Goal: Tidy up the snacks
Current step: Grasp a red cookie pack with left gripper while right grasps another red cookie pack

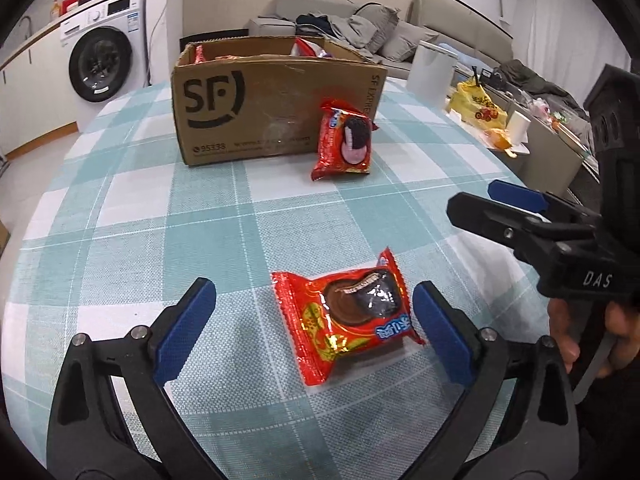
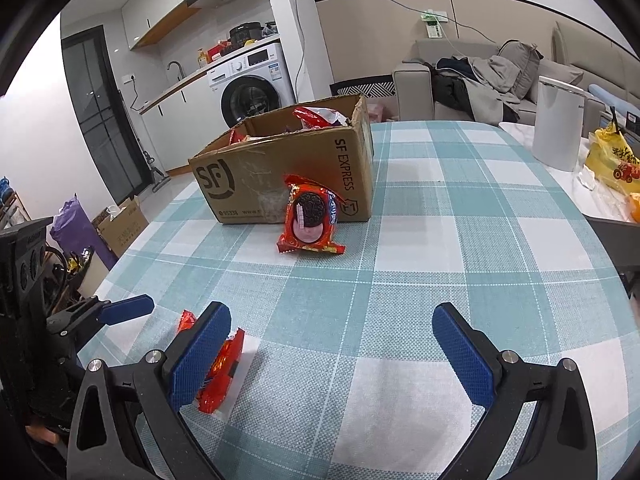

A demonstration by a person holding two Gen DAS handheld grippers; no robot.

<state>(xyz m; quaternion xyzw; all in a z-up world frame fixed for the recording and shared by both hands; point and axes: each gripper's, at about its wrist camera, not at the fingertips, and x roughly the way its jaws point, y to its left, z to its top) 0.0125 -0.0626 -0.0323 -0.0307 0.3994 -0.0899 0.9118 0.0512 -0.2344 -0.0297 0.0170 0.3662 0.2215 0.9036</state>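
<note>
Evidently the left tongs point(image 1: 314, 330) stood wide, their blue pads on either side of the near snack packet point(image 1: 346, 320), which lay flat on the checked surface point(image 1: 200, 208) without either pad touching it. The right tongs point(image 2: 332, 354) were wide too and held nothing, hovering over bare cloth just right of that packet. A second packet point(image 2: 310, 216) leaned upright against the front wall of the cardboard box point(image 2: 248, 176), far across the surface, and more red wrappers showed inside the box.

The main risk, as I judged it, lay in the wrapper itself: glossy, puffed film around a round biscuit. If the left tongs closed only on the crimped edges, the film could crumple and the packet slide out during the lift; closing hard across the middle might crack the biscuit. The packet also sat askew between the pads, so an uneven squeeze could spin it away. The two tongs were near each other, and a careless swing toward the box might knock them together or topple the leaning packet.
</note>
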